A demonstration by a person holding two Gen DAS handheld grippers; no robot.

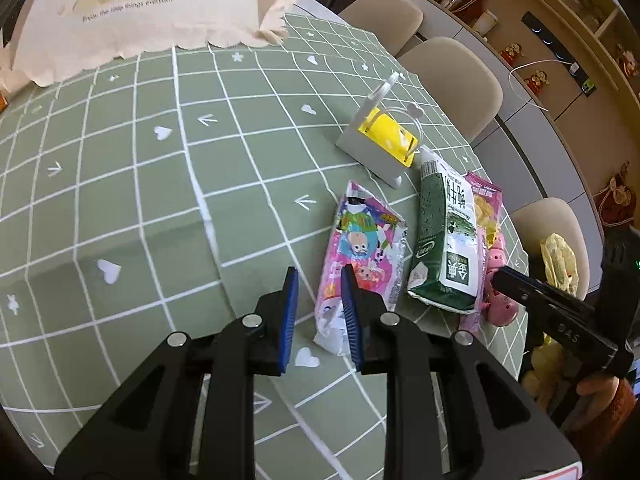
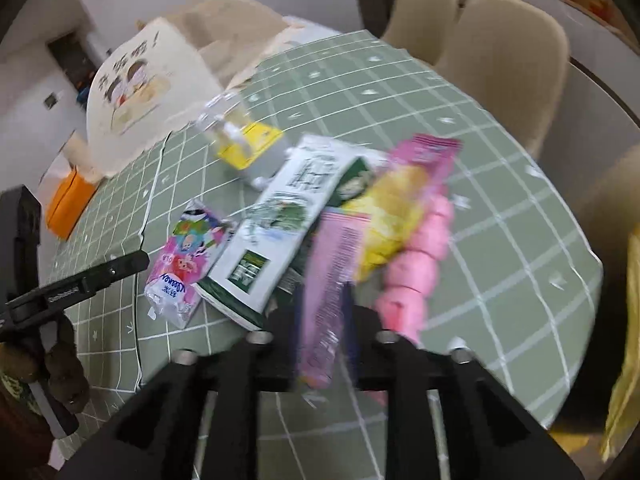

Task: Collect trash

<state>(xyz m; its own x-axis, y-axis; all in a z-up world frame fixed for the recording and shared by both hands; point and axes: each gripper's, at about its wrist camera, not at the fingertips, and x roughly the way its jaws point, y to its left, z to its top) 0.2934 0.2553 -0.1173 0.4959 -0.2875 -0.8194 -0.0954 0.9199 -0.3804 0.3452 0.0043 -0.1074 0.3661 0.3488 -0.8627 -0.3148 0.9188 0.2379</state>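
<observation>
On the green checked tablecloth (image 1: 120, 200) lie a colourful cartoon wrapper (image 1: 360, 252), a green and white milk carton (image 1: 448, 240) and a pink snack packet (image 1: 486, 200) with pink round pieces (image 1: 500, 304) beside it. My left gripper (image 1: 320, 300) is open and empty, its right pad over the cartoon wrapper's near edge. In the right wrist view my right gripper (image 2: 324, 320) is shut on the pink snack packet (image 2: 324, 280), which is blurred; the carton (image 2: 288, 216) and cartoon wrapper (image 2: 188, 264) lie to its left.
A grey stand with a yellow card (image 1: 380, 140) stands behind the trash. A cream printed bag (image 1: 140, 8) sits at the table's far side, and an orange box (image 2: 68, 204) is beside it. Beige chairs (image 1: 452, 76) line the right edge. A yellow bag (image 1: 560, 260) hangs past the table.
</observation>
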